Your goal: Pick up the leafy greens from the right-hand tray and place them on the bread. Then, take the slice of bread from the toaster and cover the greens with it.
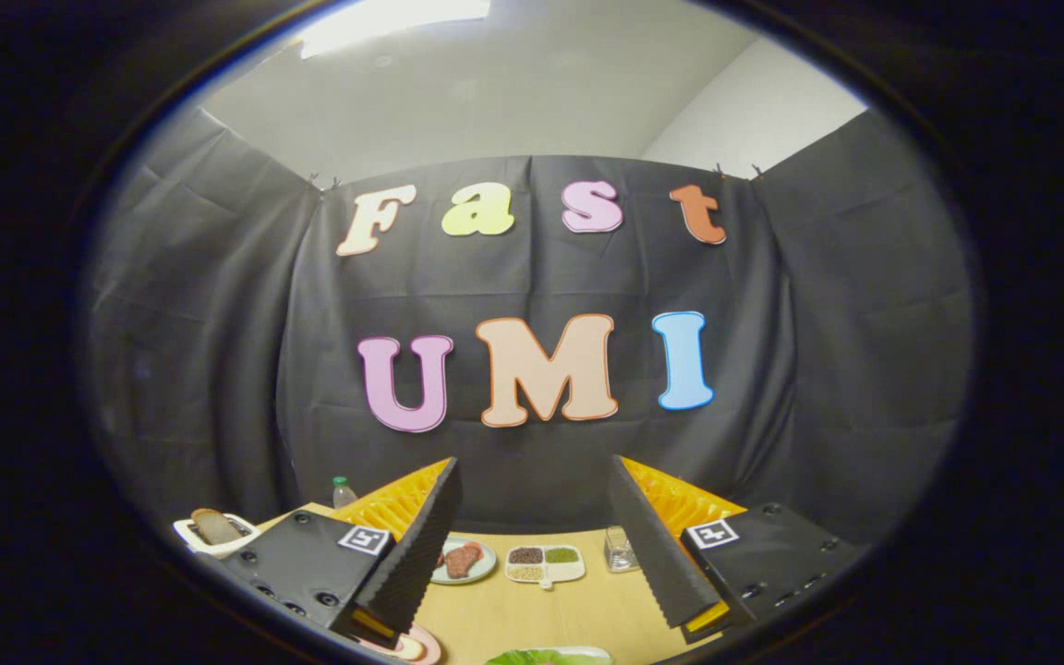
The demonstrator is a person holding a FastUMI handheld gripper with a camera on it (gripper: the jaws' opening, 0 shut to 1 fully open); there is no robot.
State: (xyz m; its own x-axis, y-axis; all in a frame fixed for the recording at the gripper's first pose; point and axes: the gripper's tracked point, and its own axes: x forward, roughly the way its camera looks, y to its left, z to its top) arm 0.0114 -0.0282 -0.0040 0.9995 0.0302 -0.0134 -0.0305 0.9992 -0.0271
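My gripper [537, 517] hangs above the wooden table [532, 614], fingers wide apart and nothing between them. The leafy greens [541, 658] lie on a white tray just under the fingers, only their far edge showing. A white toaster [213, 534] with a brown bread slice [211, 524] standing in its slot sits beyond the left finger, at the table's far left. A pink-rimmed plate [417, 646] peeks out beneath the left finger; what lies on it is hidden.
Beyond the fingers stand a small plate with reddish meat [463, 560], a white divided dish of grains [546, 562] and a glass jar [620, 550]. A green-capped bottle [343, 492] stands at the table's far left corner, near the black cloth wall.
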